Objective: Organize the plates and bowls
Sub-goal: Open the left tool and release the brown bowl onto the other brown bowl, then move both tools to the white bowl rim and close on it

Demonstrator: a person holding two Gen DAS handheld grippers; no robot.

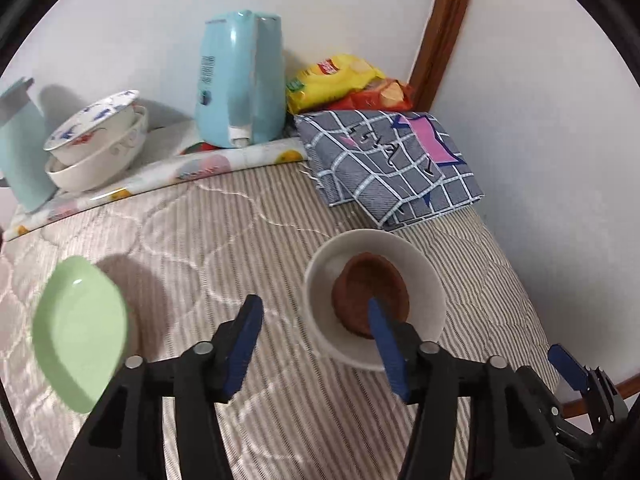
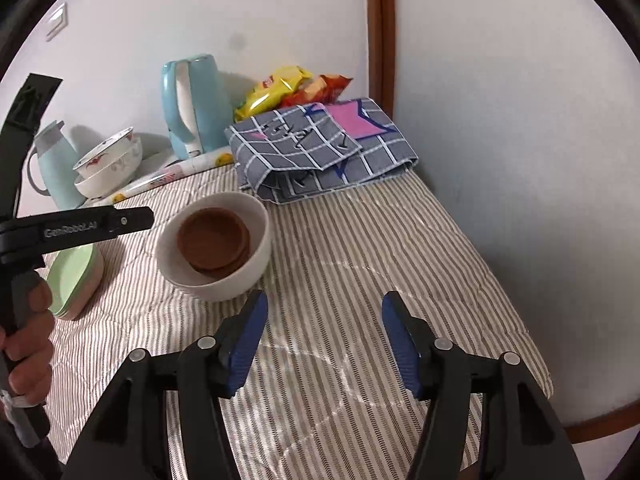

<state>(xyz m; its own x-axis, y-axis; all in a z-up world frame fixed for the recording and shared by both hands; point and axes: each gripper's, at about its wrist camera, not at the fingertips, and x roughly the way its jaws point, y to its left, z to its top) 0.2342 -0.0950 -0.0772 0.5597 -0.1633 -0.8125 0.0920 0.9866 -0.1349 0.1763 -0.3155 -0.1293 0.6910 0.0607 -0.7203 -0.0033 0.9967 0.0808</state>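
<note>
**Brown dishes nested in white bowl, green plates stacked beside**

On the striped, quilted bed cover [image 2: 360, 264]: a plain white bowl [image 2: 256, 264], deep and round-walled, matte outside. Inside it, brown shallow dishes [image 2: 212, 236], terracotta in tone, apparently two or three nested, tilted slightly against the bowl's wall. Just to the left, a stack of pale green plates [image 1: 80, 332] with rounded corners, resting on a pinkish piece underneath as seen from the right wrist view; strongly blurred in the left wrist view.

Further back, against the wall on a fruit-printed mat [image 1: 208, 166]: white bowls with blue and red floral painting [image 1: 96, 136], stacked unevenly, the top one tipped. Beside them a light blue kettle [image 1: 240, 80] with a white label strip, print too small to read, and a second pale blue jug [image 2: 56, 164] at the far left. Behind, a yellow snack bag [image 1: 332, 76] and an orange one, red logo illegible. To the right, a folded grey checked cloth [image 1: 388, 164] with a pink patch and dark lettering, unreadable.

Left gripper [image 1: 316, 320]: jaws parted, nothing pinched, right finger hanging over the white bowl's interior without visible pressure. Right gripper [image 2: 324, 320]: jaws spread, empty, above bare cover, just beside the white bowl. On the left tool's black body, seen from the right wrist: "GenRobot.AI" in pale letters, a hand [image 2: 28, 344] wrapped around the grip.
</note>
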